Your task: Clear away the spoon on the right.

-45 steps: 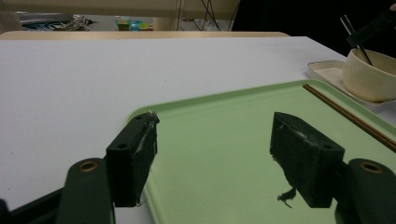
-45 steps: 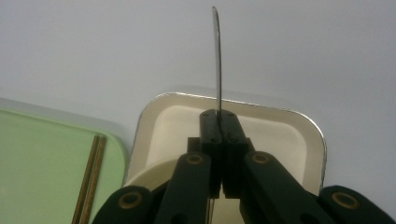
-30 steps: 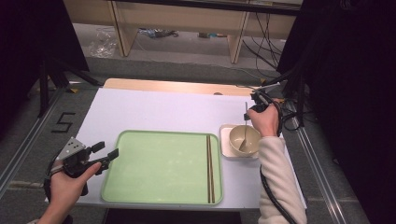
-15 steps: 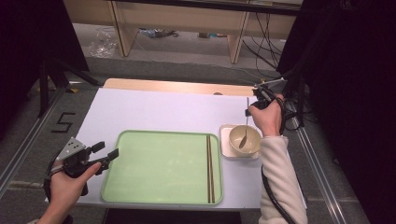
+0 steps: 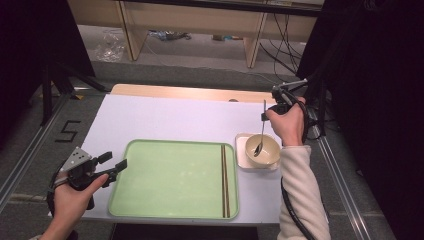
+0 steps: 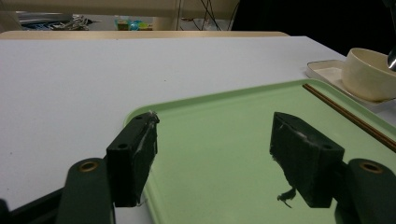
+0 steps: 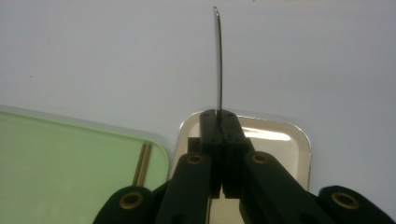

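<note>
A metal spoon (image 5: 261,132) hangs upright over a cream bowl (image 5: 268,155), its scoop end low at the bowl's mouth. My right gripper (image 5: 266,117) is shut on the spoon's handle, which juts past the jaws in the right gripper view as a thin spoon handle (image 7: 218,60). The bowl stands on a small white plate (image 5: 241,156) right of a green tray (image 5: 170,180). A pair of brown chopsticks (image 5: 224,180) lies along the tray's right side. My left gripper (image 5: 114,167) rests at the tray's left edge, open with nothing between its jaws (image 6: 215,154).
The white table top (image 5: 165,117) stretches wide behind the tray. A wooden strip (image 5: 190,92) runs along its far edge. Black cables trail from the right gripper past the table's right edge. Shelving and clutter stand on the floor beyond.
My right hand has risen and drifted slightly right, lifting the spoon higher out of the bowl. The left hand has stayed put.
</note>
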Available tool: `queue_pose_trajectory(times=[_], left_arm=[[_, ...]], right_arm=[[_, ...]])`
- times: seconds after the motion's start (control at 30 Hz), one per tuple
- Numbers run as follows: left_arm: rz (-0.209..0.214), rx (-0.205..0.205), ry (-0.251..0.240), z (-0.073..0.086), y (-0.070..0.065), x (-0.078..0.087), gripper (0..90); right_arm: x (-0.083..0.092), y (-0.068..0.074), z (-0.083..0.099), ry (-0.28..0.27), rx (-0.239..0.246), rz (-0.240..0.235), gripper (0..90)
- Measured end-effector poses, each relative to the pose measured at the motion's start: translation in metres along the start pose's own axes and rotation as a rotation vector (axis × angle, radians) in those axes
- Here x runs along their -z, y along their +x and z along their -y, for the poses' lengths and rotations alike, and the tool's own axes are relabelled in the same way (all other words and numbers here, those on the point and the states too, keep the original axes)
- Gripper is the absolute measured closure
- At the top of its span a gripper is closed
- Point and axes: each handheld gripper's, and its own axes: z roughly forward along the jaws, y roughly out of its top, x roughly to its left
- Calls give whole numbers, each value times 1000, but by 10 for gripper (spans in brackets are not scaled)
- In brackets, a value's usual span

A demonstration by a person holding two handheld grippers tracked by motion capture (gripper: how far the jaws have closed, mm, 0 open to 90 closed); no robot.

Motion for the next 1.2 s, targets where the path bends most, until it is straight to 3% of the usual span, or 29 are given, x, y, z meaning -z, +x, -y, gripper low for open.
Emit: queue_pose_trajectory(times=[0.03,0.07,0.1,0.17,0.2,0.27,0.33,0.37,0.4,0.63,0.73,0.77,0.8,1.2], left_arm=[[0,0,0,0,0,0,319],[0,0,0,0,0,0,319],[0,0,0,0,0,0,319],[0,1,0,0,0,0,319],[1,1,0,0,0,0,319],[0,1,-1,0,0,0,319],[0,1,-1,0,0,0,319],[0,1,-1,0,0,0,319],[0,1,-1,0,0,0,319],[-1,0,-1,0,0,0,319],[-1,1,-1,0,0,0,319],[-1,1,-1,0,0,0,319],[-1,1,-1,0,0,0,319],[0,1,1,0,0,0,319]], right_arm=[[2,3,0,3,-28,-2,900],[2,5,0,5,-28,-7,900],[4,4,0,1,2,-3,900],[6,6,0,-3,2,-16,900],[7,10,0,-9,-31,-25,900],[9,10,0,-6,0,-30,900],[11,14,0,-2,-16,-44,900],[11,17,0,12,-46,-50,900],[11,17,0,4,-32,-45,900],[8,21,1,41,-24,-66,900],[6,27,1,60,-57,-78,900],[5,27,1,65,-40,-78,900],[4,30,1,72,-63,-78,900],[-4,44,2,137,-75,-96,900]])
